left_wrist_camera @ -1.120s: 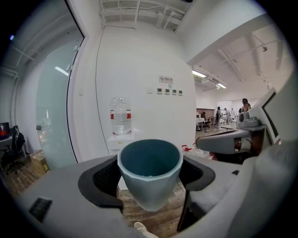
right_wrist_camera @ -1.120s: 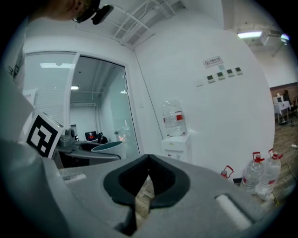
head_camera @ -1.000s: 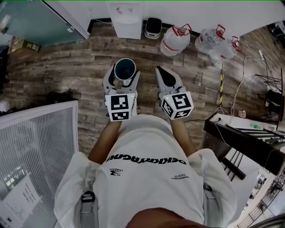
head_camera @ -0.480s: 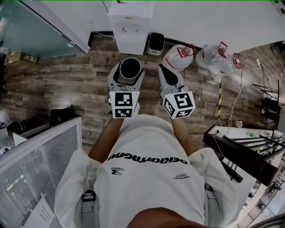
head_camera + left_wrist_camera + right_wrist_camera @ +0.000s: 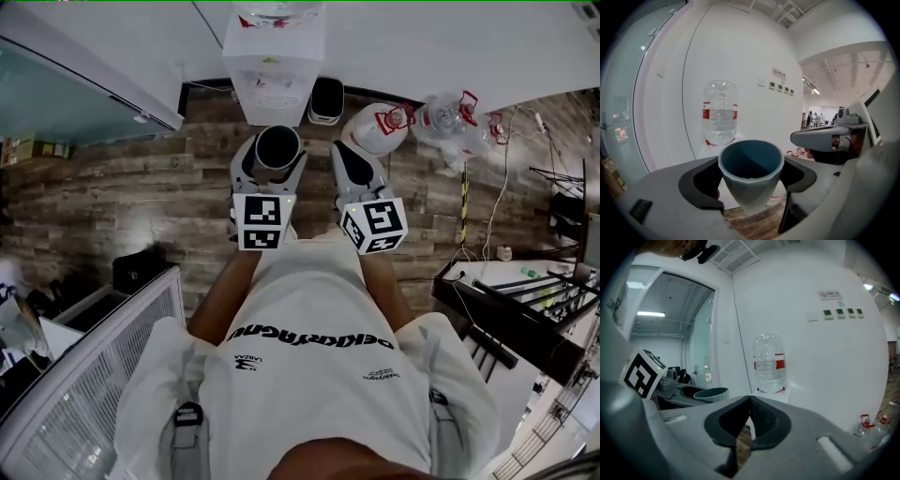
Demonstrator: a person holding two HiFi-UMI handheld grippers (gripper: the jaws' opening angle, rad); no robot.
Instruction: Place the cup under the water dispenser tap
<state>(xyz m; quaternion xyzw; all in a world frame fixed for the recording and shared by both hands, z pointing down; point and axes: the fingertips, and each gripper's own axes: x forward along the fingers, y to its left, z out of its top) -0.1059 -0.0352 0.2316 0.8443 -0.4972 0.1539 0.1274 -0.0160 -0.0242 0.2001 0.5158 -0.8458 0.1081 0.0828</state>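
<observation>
A teal cup stands upright between the jaws of my left gripper, which is shut on its sides. From above, the cup shows as a dark round mouth just in front of the white water dispenser. The dispenser's clear bottle rises straight ahead in the left gripper view. My right gripper hangs beside the left one, shut with nothing in it; its pads meet. The cup's rim appears at the left of the right gripper view. The tap is hidden.
A small white and black bin stands right of the dispenser, then several large water bottles on the wooden floor. A glass partition runs at the left, a white slatted unit at lower left, a dark table at the right.
Both grippers and the person have moved forward toward the dispenser, which now stands much closer and larger. The cup stays gripped in the left gripper throughout.
</observation>
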